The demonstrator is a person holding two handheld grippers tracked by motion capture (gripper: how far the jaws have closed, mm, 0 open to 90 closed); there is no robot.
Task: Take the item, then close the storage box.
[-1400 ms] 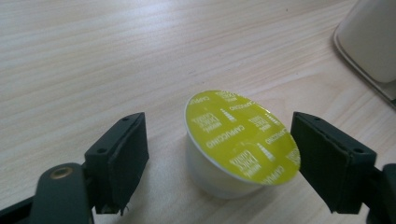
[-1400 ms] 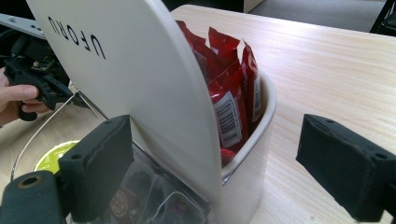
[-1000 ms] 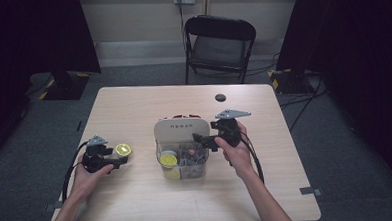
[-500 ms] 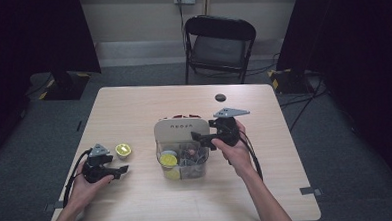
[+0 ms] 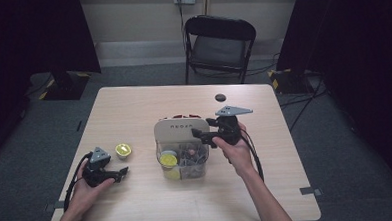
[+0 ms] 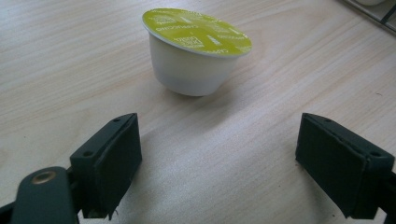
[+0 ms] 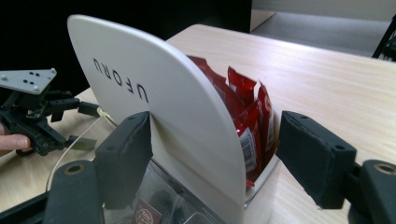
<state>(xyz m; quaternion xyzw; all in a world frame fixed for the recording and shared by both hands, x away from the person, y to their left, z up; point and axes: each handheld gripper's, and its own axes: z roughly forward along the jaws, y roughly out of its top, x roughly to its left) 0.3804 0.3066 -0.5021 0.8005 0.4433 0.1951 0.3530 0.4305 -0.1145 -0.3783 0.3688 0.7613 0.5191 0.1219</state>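
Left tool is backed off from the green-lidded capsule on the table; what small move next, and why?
Probably ease the right tool shut on the white divider panel of the organizer. Its jaws have just been closing and straddle the panel; the right pad is apart. The left tool stands open, the capsule free.

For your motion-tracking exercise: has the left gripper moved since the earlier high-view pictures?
Yes. The left gripper has drawn back toward the table's near edge, away from the green-lidded capsule that it was beside; its jaws have just been opening, empty.
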